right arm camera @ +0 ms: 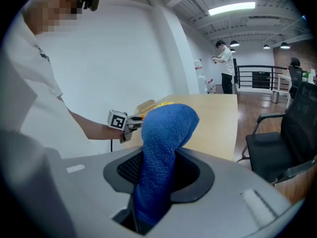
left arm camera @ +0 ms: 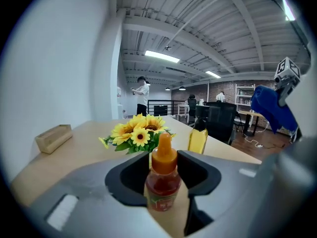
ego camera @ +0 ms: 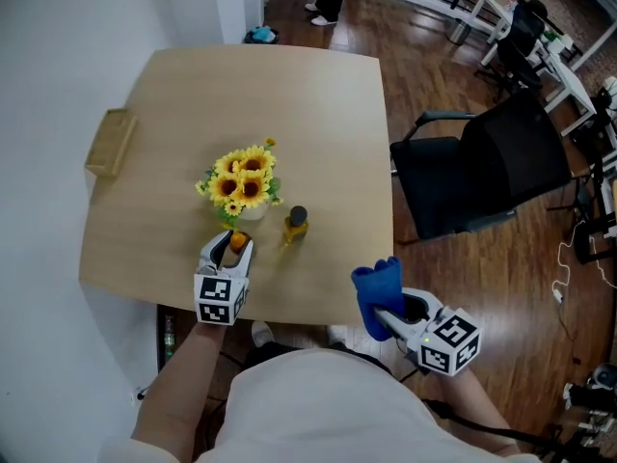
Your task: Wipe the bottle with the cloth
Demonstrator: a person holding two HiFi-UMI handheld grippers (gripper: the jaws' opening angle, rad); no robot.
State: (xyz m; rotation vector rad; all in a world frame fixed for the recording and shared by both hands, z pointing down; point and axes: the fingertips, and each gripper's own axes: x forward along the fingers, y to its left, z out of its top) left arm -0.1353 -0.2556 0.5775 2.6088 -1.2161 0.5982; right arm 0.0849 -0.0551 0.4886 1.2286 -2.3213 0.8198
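Red bottle [left arm camera: 162, 182] stands on table [ego camera: 289, 95] between left gripper [ego camera: 231, 249] jaws, which sit slightly apart, seemingly unclamped. Right gripper [right arm camera: 158, 182] pinches cloth [right arm camera: 166, 133]. Best: steady bottle first, then rub sides.

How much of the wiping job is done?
Done: the right gripper holds the blue cloth. In hand: the orange-capped bottle stands on the table between the open jaws of the left gripper. Left, it seems: the wiping; cloth and bottle are apart.

Wood floor [ego camera: 501, 287], white wall [ego camera: 58, 56], black office chair [ego camera: 482, 167].
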